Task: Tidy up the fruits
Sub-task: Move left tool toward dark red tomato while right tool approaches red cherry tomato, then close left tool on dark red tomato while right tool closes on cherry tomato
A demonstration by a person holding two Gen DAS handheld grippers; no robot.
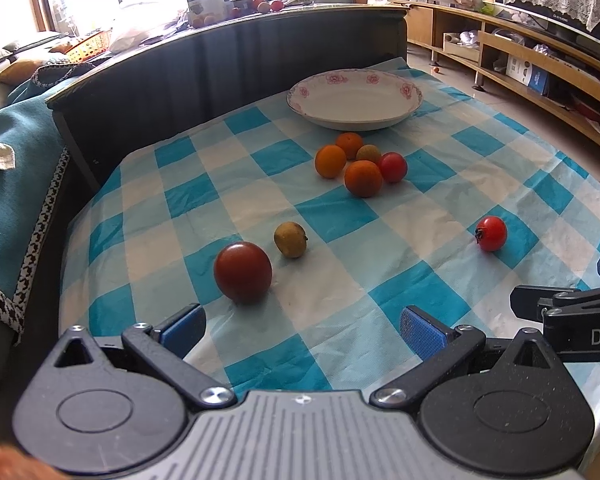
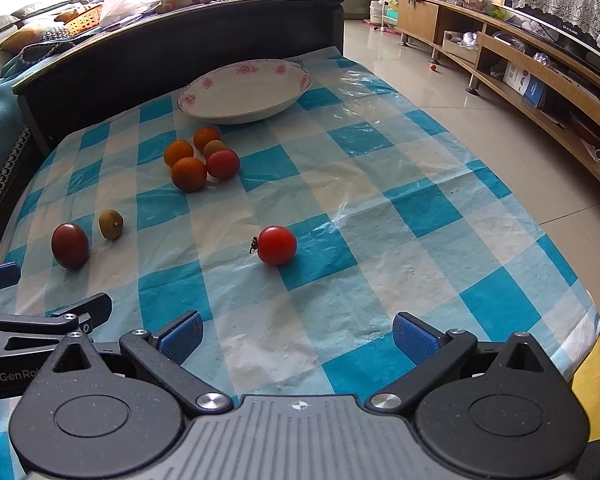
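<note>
A white plate with pink flowers (image 1: 380, 120) (image 2: 204, 114) stands empty at the far side of the blue-checked cloth (image 1: 340, 292) (image 2: 340, 216). In front of it is a cluster of three oranges (image 1: 363, 178) (image 2: 189, 174), a small brown fruit (image 1: 368, 153) and a red tomato (image 1: 393, 167) (image 2: 222, 163). Nearer lie a dark red tomato (image 1: 243, 272) (image 2: 70, 245), a greenish-brown fruit (image 1: 290, 239) (image 2: 111, 224) and a bright red tomato (image 1: 491, 233) (image 2: 276, 245). My left gripper (image 1: 302, 326) is open and empty just before the dark tomato. My right gripper (image 2: 298, 336) is open and empty, short of the bright tomato.
A dark table edge (image 1: 220, 40) rises behind the cloth, with more fruit and clutter on it. A sofa with a teal cover (image 1: 16, 184) is at the left. A low wooden TV cabinet (image 2: 540, 76) runs along the right over tiled floor.
</note>
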